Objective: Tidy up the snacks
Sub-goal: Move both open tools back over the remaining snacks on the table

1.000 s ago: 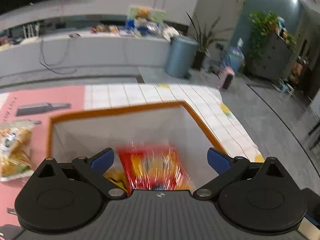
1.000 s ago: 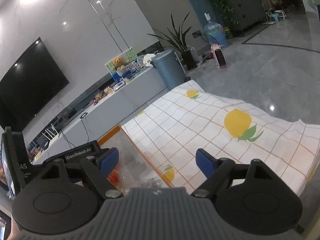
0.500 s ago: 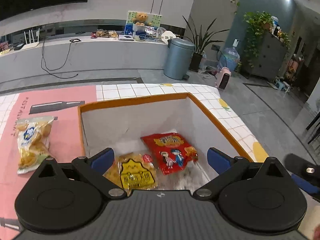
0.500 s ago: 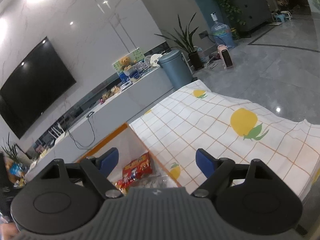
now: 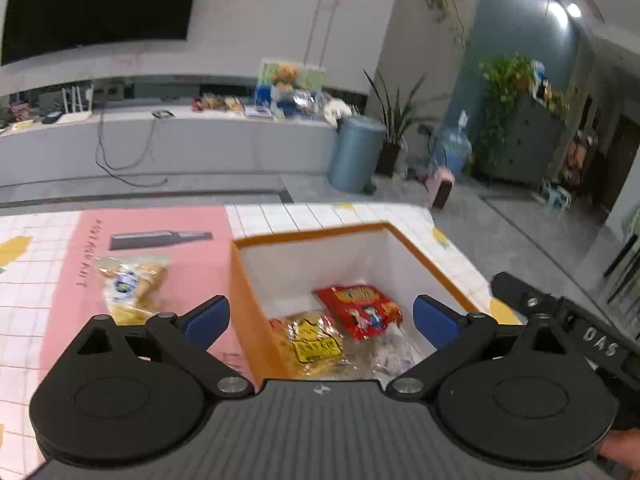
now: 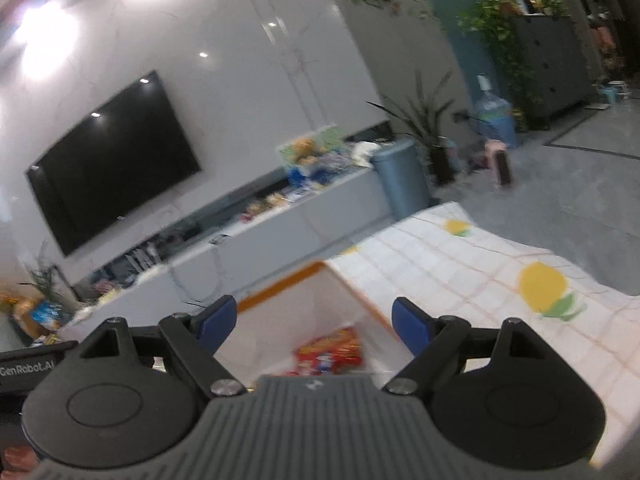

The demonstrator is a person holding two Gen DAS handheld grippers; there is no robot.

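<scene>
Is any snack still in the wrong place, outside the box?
Yes. One clear bag of yellow snacks lies on the pink mat, left of the orange-rimmed white box that holds the other packets.

We see orange-rimmed white box (image 5: 424,258), red snack pack (image 5: 358,310) and yellow-labelled pack (image 5: 314,344) inside, pink mat (image 5: 192,268), white grid tablecloth (image 6: 480,280) with yellow lemon print, blue gripper fingertips (image 5: 208,316)

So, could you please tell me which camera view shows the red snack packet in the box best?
The left wrist view: the red snack packet lies nearly whole and fairly sharp in the box. The right wrist view shows it blurred and partly cut off by the gripper body.
</scene>
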